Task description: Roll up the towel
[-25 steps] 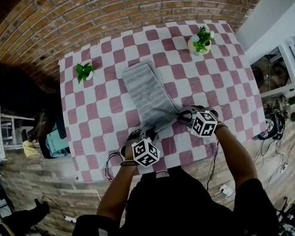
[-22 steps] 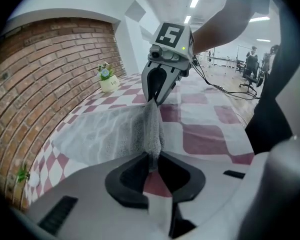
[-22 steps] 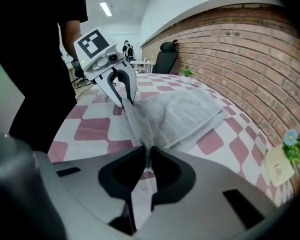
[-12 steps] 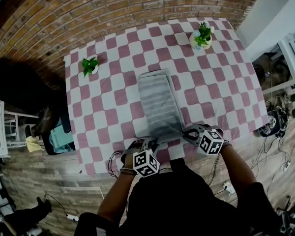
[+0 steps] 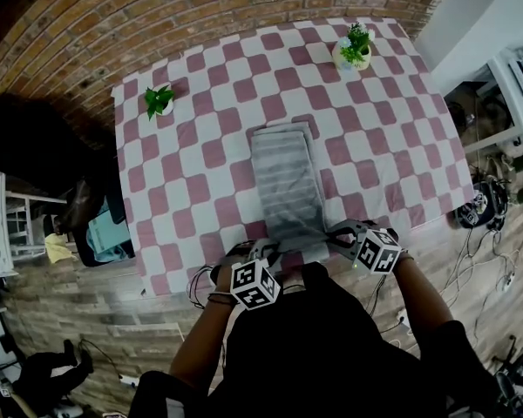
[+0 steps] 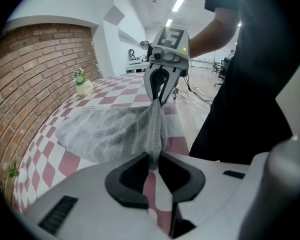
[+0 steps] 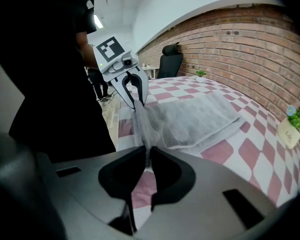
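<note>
A grey striped towel (image 5: 286, 181) lies folded lengthwise on the pink-and-white checked table (image 5: 192, 120), its near end at the front edge. My left gripper (image 5: 268, 250) is shut on the towel's near left corner, and the cloth (image 6: 152, 134) stretches taut across to the other gripper. My right gripper (image 5: 333, 236) is shut on the near right corner; the pinched edge (image 7: 144, 129) runs between its jaws. In each gripper view the opposite gripper (image 6: 162, 76) (image 7: 131, 86) shows clamped on the same edge. The near edge is lifted slightly off the table.
Two small potted plants stand on the table: one at the far left (image 5: 159, 101), one at the far right (image 5: 352, 49). A brick wall (image 5: 157, 16) runs behind the table. A dark chair (image 5: 35, 155) and a stool sit to the left; cables lie on the floor at right.
Both grippers have pulled the towel's near end toward the person and the front table edge, and the towel has swung from slanted to nearly straight along the table.
</note>
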Demonstrator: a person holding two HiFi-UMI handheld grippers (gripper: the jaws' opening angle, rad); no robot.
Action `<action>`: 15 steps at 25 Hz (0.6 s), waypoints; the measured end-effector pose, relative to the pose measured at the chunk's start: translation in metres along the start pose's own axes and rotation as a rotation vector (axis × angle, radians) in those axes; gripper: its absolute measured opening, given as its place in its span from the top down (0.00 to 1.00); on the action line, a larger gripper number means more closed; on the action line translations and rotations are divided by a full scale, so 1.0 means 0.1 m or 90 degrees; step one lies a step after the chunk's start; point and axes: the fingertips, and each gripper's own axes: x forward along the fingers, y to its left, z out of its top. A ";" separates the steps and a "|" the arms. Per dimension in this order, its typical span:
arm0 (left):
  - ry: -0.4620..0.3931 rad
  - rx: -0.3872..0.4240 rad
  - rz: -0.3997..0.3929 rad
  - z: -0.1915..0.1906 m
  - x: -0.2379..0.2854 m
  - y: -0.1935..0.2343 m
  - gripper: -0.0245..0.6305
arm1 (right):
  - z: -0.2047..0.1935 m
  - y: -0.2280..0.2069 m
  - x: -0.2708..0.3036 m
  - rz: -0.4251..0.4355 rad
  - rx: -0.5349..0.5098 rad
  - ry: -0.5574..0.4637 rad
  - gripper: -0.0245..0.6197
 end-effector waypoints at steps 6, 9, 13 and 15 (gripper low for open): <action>-0.034 -0.022 0.051 0.14 -0.15 0.43 0.86 | 0.23 -0.41 -0.16 -0.061 0.008 -0.046 0.90; -0.035 -0.031 0.078 0.17 -0.14 0.68 0.86 | 0.31 -0.68 -0.15 -0.098 0.008 -0.062 0.90; -0.027 -0.057 0.109 0.14 -0.05 0.97 0.86 | 0.34 -0.99 -0.06 -0.139 0.020 -0.064 0.90; -0.023 -0.078 0.121 0.12 -0.01 1.10 0.86 | 0.34 -1.11 -0.01 -0.155 0.029 -0.063 0.90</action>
